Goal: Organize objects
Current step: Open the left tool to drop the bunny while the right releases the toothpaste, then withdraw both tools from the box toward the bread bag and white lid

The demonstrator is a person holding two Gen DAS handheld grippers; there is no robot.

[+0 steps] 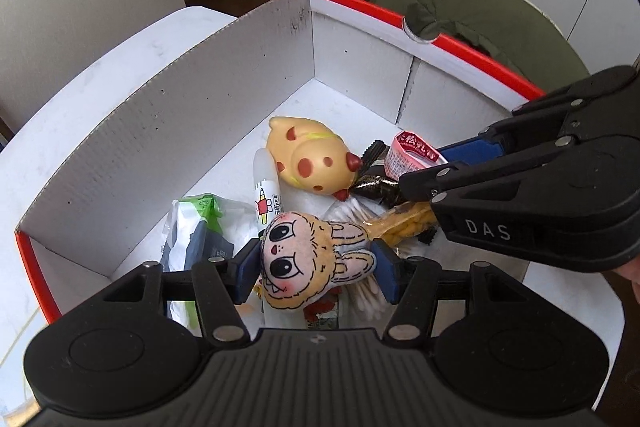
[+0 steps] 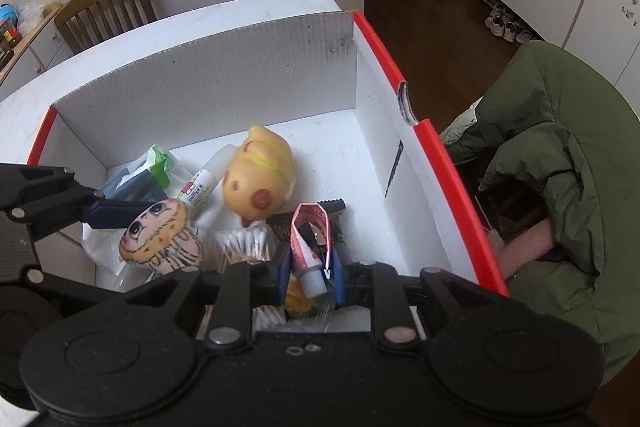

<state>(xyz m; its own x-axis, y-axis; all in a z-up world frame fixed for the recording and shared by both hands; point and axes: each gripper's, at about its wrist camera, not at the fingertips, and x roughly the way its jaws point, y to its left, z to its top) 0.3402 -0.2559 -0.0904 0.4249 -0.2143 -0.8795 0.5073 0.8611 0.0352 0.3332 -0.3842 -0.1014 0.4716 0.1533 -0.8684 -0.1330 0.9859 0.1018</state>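
We see the left gripper [image 1: 316, 263] holding a plush [image 1: 308, 259] over the box [image 1: 168, 115], right gripper [image 2: 310, 273] pinching a tube [image 2: 310, 247], its tip crumpled, toy [image 1: 312, 163], glue stick [image 1: 266, 199] half buried, swabs [image 1: 364, 297] mostly hidden.

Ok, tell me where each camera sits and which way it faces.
Left wrist view: sits on the left tongs, looking steeply down into the white box; blue pads flank the plush doll; the right tongs enter from the right.
Right wrist view: sits on the right tongs, also facing down into the box, pads shut on a pink tube; the left tongs enter at left.
Shared: box, doll, yellow spotted toy.
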